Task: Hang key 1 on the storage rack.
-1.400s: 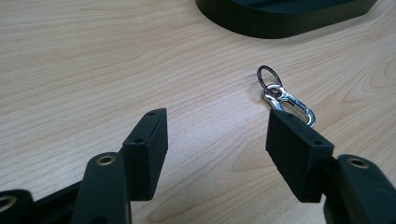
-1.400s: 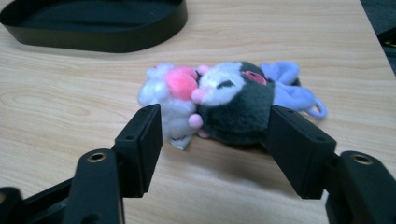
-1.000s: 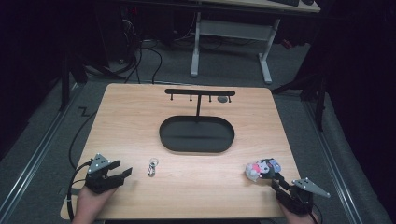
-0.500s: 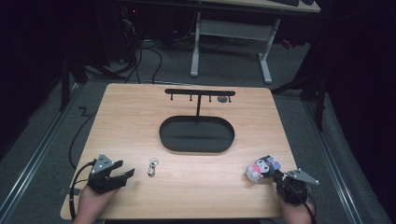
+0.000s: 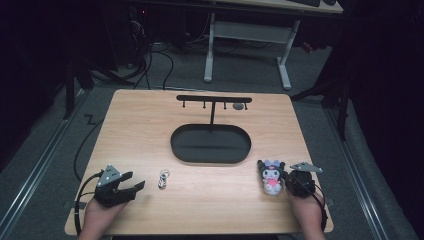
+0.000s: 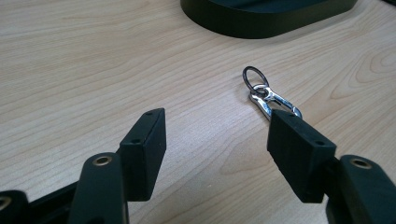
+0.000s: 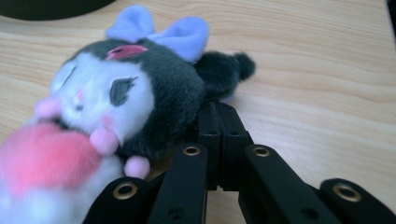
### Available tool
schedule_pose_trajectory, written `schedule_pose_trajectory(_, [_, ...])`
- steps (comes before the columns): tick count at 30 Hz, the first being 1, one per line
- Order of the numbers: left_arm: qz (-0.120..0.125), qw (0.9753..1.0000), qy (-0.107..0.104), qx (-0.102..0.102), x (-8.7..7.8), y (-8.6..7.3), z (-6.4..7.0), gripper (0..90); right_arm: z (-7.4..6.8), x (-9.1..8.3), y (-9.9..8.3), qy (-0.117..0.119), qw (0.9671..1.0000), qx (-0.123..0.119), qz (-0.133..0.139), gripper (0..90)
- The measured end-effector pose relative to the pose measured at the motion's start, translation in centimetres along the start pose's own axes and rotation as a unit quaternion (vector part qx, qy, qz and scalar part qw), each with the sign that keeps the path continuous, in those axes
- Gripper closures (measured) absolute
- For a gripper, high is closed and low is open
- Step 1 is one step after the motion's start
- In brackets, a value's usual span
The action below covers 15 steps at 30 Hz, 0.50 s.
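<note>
dim room, grey floor [image 5: 60, 150], white-legged desk [image 5: 247, 37]

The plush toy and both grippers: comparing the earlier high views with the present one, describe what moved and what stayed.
The right gripper slid leftward, jaws now closed against the plush toy, which turned upright in place. The left gripper, open, the key clip and the black tray stayed put.
</note>
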<state>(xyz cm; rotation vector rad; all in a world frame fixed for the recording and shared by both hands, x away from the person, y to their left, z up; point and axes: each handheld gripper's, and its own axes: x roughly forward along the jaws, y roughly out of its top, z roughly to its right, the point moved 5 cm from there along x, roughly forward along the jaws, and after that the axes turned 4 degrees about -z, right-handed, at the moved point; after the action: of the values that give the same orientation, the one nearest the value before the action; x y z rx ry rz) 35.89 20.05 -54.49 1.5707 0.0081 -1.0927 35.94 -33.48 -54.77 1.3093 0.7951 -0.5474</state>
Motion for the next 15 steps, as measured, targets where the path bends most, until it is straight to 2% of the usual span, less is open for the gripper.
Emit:
schedule_pose_trajectory(3, [0.003,1.0,-0.003,0.004,0.0,0.0,0.1,37.9,-0.2,0.2,0.3,0.001,1.0,-0.006,0.003,89.7])
schedule_pose_trajectory(6, [0.004,1.0,-0.005,0.006,-0.1,0.0,0.1,37.9,-0.2,-0.3,0.0,-0.009,0.9998,-0.005,0.017,87.3])
schedule_pose_trajectory(7, [0.006,0.9999,-0.005,0.006,0.0,0.1,0.1,37.8,-0.2,-0.7,-0.5,-0.018,0.9995,-0.002,0.027,84.9])
schedule_pose_trajectory(11, [0.008,1.0,-0.004,0.002,0.1,0.2,0.1,36.9,0.0,-1.4,-1.8,-0.019,0.9993,0.014,0.029,81.4])
schedule_pose_trajectory(14, [0.009,0.9999,-0.003,0.005,0.2,0.3,0.2,36.8,0.2,-1.6,-2.0,-0.026,0.9991,0.014,0.031,81.1])
schedule_pose_trajectory(15, [0.009,0.9999,-0.004,0.006,0.2,0.3,0.3,36.7,0.4,-1.7,-2.1,-0.023,0.999,0.021,0.033,81.1])
